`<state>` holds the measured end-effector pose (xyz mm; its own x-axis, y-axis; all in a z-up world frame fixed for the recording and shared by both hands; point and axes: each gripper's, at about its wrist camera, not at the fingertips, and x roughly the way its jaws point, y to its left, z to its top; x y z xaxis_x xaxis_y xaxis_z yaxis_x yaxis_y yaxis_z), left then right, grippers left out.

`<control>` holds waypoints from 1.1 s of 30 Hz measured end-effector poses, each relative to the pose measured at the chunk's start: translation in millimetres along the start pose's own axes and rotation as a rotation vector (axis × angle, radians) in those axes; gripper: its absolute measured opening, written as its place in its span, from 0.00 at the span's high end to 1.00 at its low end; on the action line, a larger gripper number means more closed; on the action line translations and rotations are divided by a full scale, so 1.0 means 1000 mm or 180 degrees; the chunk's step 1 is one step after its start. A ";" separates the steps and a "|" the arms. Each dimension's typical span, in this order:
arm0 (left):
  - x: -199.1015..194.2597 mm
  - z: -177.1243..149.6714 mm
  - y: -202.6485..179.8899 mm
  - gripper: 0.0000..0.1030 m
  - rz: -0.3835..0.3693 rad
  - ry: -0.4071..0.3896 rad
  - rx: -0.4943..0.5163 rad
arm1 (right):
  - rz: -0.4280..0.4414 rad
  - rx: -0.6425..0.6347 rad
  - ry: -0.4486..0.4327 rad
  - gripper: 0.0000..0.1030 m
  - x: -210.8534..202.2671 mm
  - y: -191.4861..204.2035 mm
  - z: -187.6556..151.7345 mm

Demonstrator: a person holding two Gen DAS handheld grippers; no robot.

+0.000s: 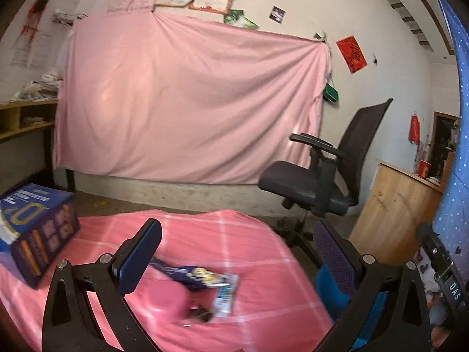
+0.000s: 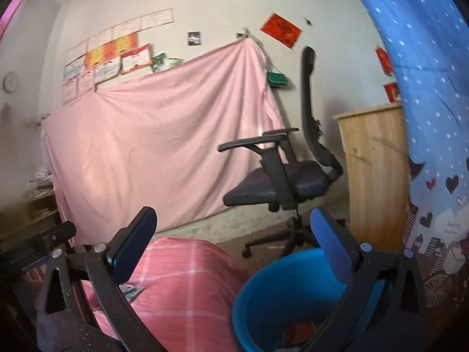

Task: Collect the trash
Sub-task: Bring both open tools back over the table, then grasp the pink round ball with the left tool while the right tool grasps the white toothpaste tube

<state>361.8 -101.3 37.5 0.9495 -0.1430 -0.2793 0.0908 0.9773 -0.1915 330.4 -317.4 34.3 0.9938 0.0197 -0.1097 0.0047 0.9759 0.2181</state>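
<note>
Left wrist view: the left gripper (image 1: 237, 252) stands with its jaws spread wide and nothing between them, above a table under a pink checked cloth (image 1: 258, 234). On the cloth, toward its near edge, lie a dark blue wrapper (image 1: 187, 274) and, touching it, a small white packet (image 1: 225, 294); both are blurred, and a dark scrap just below them cannot be identified. A blue box (image 1: 38, 231) sits at the cloth's left edge, and part of a blue bin (image 1: 331, 287) shows past the right edge. Right wrist view: the right gripper (image 2: 234, 242) is likewise wide open and empty, poised over the bin (image 2: 263, 299), which stands beside the table's right edge with a reddish item (image 2: 296, 333) already inside. One packet (image 2: 130, 290) remains visible on the cloth. Judged stage: between drops, trash partly collected. The next move calls for lowering the left gripper onto the wrapper and closing low, since such flat pieces offer little to grip.
</note>
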 end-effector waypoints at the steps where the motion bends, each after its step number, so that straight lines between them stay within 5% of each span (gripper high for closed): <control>1: -0.003 -0.001 0.004 0.02 0.0036 -0.0023 0.0001 | 0.0034 -0.0025 -0.0002 0.00 0.000 0.005 0.000; 10: -0.033 -0.016 0.047 0.02 0.0331 -0.0159 0.0050 | 0.0370 -0.0226 -0.0052 0.00 -0.001 0.048 -0.005; 19: -0.040 -0.031 0.089 0.02 0.0553 -0.0074 0.0009 | 0.0586 -0.0495 0.0182 0.00 0.013 0.086 -0.024; 33: -0.007 -0.047 0.109 0.03 0.0311 0.0459 -0.0023 | 0.0766 -0.0774 0.0987 0.00 0.057 0.114 -0.065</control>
<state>351.1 -0.9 -25.8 0.9007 -0.0689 -0.4289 -0.0024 0.9865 -0.1635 379.9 -190.9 -9.8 0.8831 0.2798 -0.3767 -0.2850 0.9576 0.0430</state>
